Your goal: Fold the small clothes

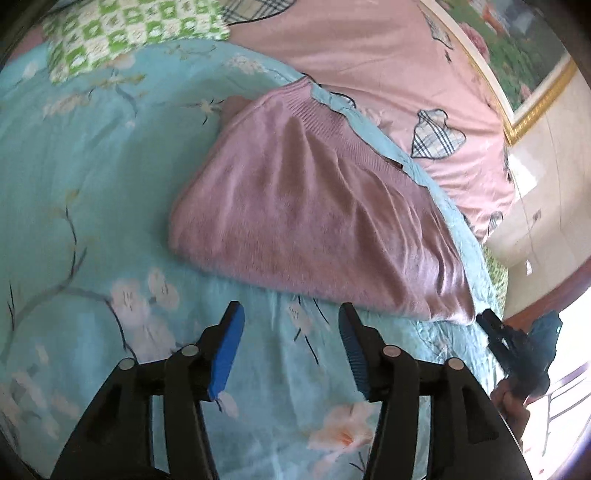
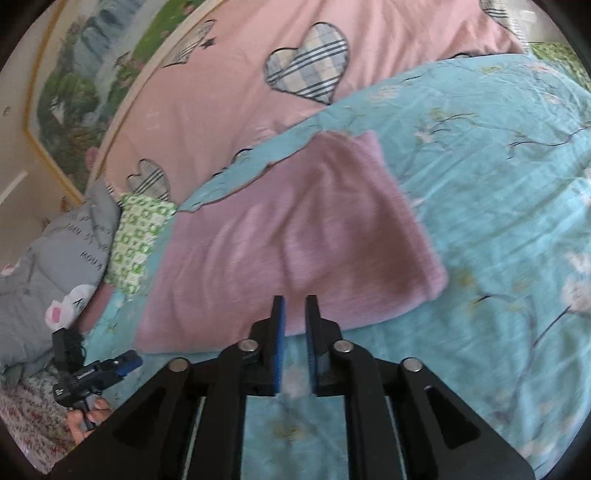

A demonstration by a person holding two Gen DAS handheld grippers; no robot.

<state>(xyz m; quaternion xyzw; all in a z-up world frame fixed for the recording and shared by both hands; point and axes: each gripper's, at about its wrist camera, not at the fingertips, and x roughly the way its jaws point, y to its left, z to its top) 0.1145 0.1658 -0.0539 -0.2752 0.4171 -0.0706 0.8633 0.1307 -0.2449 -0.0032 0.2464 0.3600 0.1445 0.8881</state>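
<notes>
A folded pink knit garment (image 1: pixel 314 206) lies flat on the turquoise floral bedspread (image 1: pixel 92 221). It also shows in the right wrist view (image 2: pixel 295 243). My left gripper (image 1: pixel 291 314) is open and empty, just short of the garment's near edge. My right gripper (image 2: pixel 295 306) hovers over the garment's near edge with its jaws narrowly apart and nothing between them. The right gripper also shows in the left wrist view (image 1: pixel 487 321), beside the garment's right corner. The left gripper shows in the right wrist view (image 2: pixel 129 360), off the garment's left corner.
A pink duvet with plaid hearts (image 2: pixel 258 92) lies beyond the bedspread. A green checked pillow (image 1: pixel 129 33) sits at the far left. A grey cushion with writing (image 2: pixel 55 258) lies at the left of the right wrist view. A framed landscape picture (image 1: pixel 528 62) hangs on the wall.
</notes>
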